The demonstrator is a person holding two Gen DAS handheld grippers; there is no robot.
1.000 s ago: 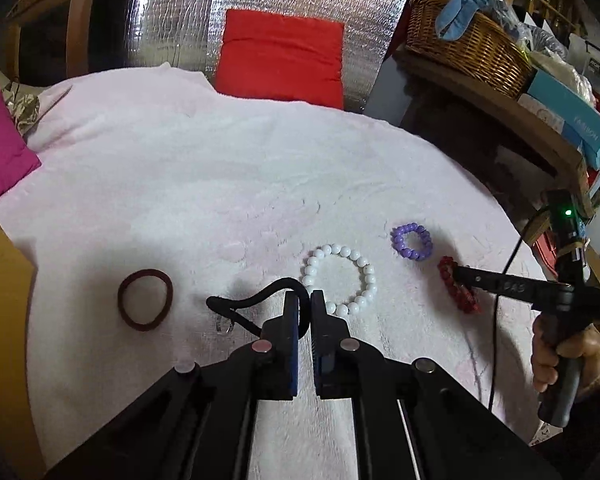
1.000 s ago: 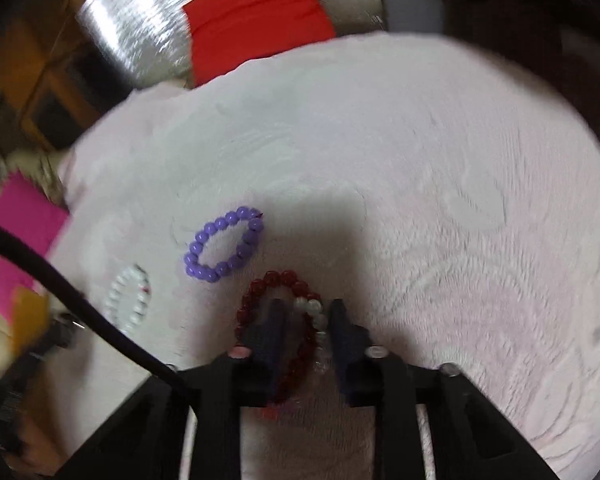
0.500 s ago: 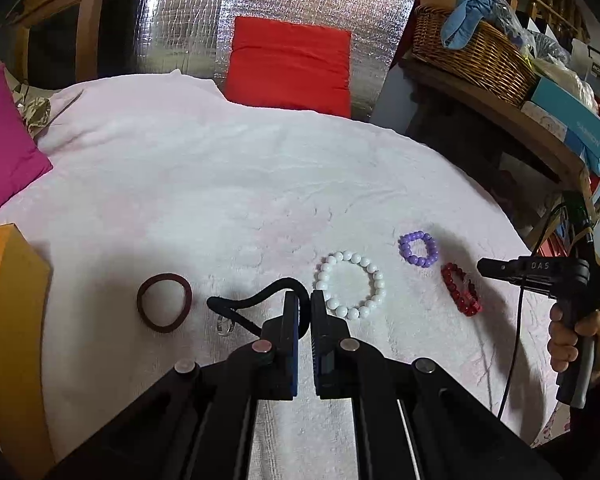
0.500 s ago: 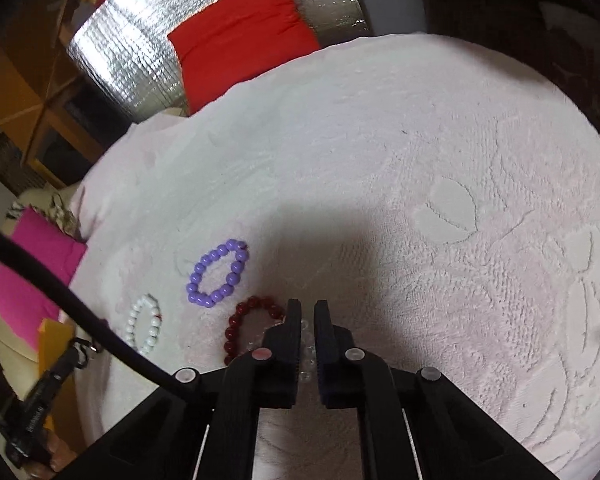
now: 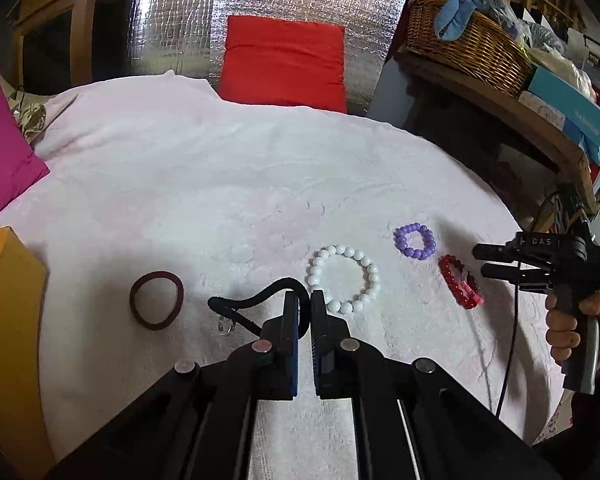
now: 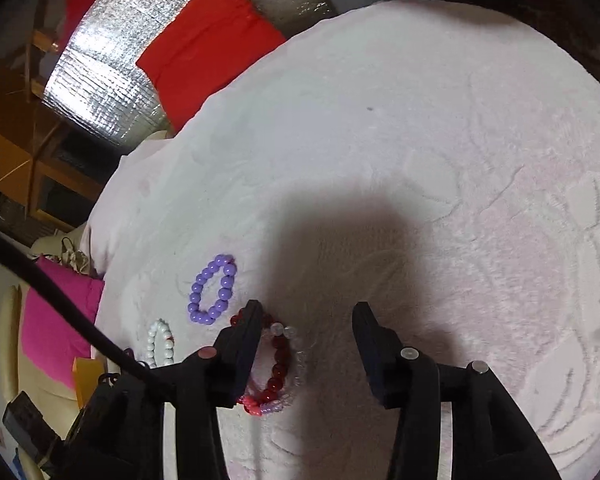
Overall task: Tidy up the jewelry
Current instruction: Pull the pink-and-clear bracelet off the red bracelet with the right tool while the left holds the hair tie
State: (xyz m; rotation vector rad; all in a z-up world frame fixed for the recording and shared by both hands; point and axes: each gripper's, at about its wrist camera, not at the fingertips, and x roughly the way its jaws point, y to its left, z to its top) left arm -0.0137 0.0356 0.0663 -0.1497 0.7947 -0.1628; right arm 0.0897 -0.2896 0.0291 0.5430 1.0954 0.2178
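Note:
On the pink-white cloth lie a white bead bracelet (image 5: 343,278), a purple bead bracelet (image 5: 415,241), a red bead bracelet (image 5: 458,286) and a dark red hair tie (image 5: 156,299). My left gripper (image 5: 304,299) is shut on a black hair tie (image 5: 256,304) just left of the white bracelet. My right gripper (image 6: 306,312) is open and empty above the cloth; the red bracelet (image 6: 278,364) lies beside its left finger, the purple bracelet (image 6: 213,289) farther left. The right gripper also shows in the left wrist view (image 5: 480,259).
An orange box (image 5: 8,320) stands at the left edge. A magenta cushion (image 5: 0,152) and a red cushion (image 5: 284,60) lie at the back. A wooden shelf with a wicker basket (image 5: 468,44) borders the right side.
My right gripper lifted off the red bracelet, pulled back to the right and opened its jaws. My left gripper stayed shut on the black hair tie and drew back slightly.

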